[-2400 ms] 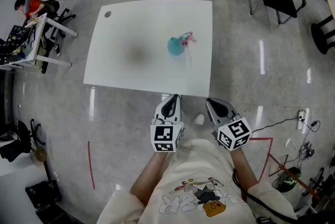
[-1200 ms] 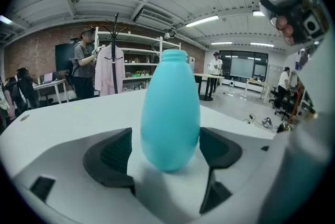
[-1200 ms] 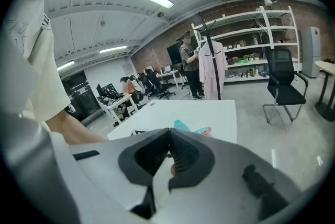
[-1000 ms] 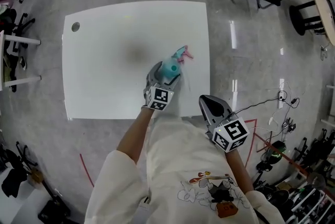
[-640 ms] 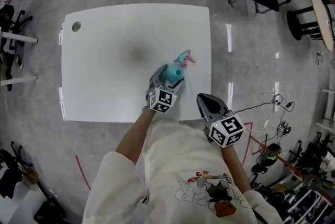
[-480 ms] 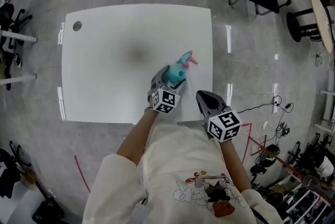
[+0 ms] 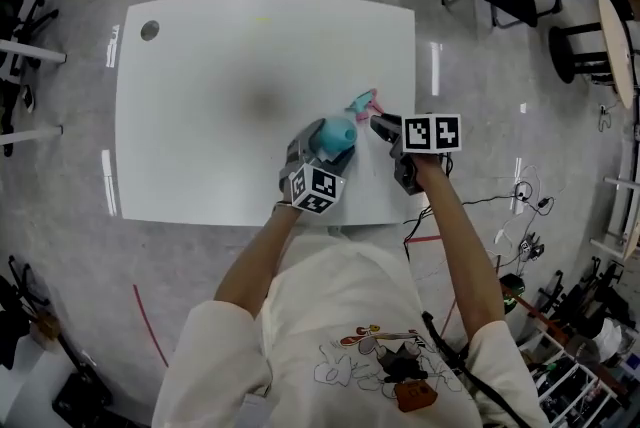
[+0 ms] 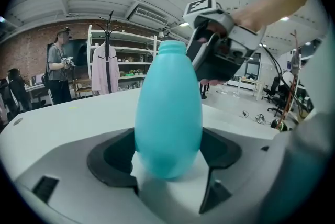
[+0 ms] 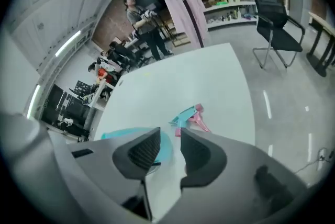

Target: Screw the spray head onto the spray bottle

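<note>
Head view: clamps the left claw [image 7: 320,142] on a teal egg-shaped plastic spray bottle [image 7: 337,131] near the front right part of a white rectangular bench [image 7: 200,96]. Holds the right claw [image 7: 380,124] just beside a teal-and-pink plastic spray head [image 7: 364,103], which lies loose on the bench just beyond the bottle.

Left gripper view: grasps the bottle [image 8: 168,113] at its wide lower body, both jaws pressed against its sides, with the neck bare at the top and no head on it. Shows the right claw [image 8: 209,55] close behind the bottle's neck, and at far left a standing person [image 8: 58,66] beside a pink garment [image 8: 107,68] hung before shelves [image 8: 133,58].

Right gripper view: keeps the right claw [image 9: 170,136] released, its jaws just opening to a narrow gap with nothing between them. Looks past the jaw tips at the spray head [image 9: 187,117] on the bench [image 9: 172,76], apart from the jaws. Catches the bottle [image 9: 120,135] partly behind one jaw, and a black office chair [image 9: 275,24] on the floor beyond.
</note>
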Demonstrator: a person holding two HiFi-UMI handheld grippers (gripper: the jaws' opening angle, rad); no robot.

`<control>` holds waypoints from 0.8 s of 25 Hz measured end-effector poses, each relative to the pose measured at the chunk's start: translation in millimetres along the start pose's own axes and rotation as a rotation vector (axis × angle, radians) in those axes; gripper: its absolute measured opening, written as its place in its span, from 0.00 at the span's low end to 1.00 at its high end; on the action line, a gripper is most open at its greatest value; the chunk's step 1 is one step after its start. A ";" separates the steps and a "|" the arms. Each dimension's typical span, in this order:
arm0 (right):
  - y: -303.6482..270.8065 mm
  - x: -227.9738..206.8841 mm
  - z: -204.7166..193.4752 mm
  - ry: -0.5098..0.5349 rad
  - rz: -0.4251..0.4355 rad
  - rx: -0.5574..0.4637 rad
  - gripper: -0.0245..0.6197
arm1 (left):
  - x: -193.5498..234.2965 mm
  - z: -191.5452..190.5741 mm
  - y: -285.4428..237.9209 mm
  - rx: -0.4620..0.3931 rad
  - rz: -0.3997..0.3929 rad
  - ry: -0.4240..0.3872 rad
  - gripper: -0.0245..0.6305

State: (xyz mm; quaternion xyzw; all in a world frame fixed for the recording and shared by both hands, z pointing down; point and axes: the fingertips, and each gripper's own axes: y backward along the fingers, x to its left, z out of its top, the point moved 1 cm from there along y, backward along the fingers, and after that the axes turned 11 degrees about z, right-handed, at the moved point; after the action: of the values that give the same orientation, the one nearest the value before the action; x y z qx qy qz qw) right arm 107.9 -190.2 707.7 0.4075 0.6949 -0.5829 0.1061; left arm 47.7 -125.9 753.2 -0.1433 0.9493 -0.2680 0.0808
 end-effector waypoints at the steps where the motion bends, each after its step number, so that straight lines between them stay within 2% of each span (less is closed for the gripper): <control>1: -10.3 -3.9 0.7 -0.010 -0.016 0.048 0.20 | 1.7 -1.4 2.1 0.005 0.002 0.004 0.62; 5: -39.4 -21.8 0.7 -0.032 -0.116 0.219 0.20 | 2.9 -3.4 7.0 0.013 0.000 0.005 0.62; 10: -63.8 -27.5 -0.2 -0.023 -0.206 0.346 0.20 | 12.4 -10.7 14.7 0.020 -0.001 -0.001 0.62; 20: -82.8 -19.3 6.0 -0.106 -0.170 0.419 0.22 | 13.6 -13.9 19.1 0.048 -0.008 -0.011 0.62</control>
State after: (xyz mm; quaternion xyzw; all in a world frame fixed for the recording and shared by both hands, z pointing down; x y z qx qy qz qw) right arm 61.2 -203.1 777.8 0.3294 0.5840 -0.7419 0.0063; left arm 27.3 -107.9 753.7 -0.1468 0.9415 -0.2904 0.0881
